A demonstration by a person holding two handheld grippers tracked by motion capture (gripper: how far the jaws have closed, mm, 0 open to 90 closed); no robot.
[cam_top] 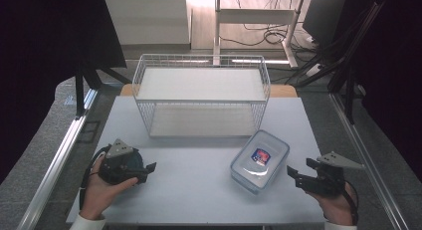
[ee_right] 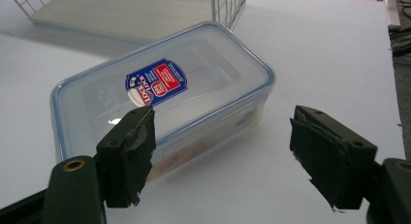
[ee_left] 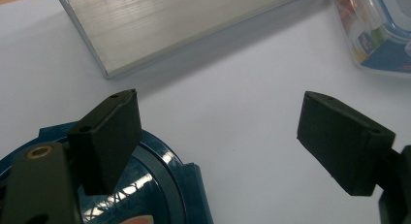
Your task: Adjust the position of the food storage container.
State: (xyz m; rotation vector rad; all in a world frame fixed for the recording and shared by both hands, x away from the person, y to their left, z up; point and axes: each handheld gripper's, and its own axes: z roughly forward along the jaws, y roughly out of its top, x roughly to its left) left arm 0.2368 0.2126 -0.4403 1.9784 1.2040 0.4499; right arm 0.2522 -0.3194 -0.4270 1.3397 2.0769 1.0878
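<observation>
In my left claw's view the blue round thing under my left claw runs off the bottom edge, part hidden behind a jaw, and I cannot tell what it is. The plastic box is cut off at the top right corner there. From above, its label is too small to read. My sleeves end at the bottom edge.
</observation>
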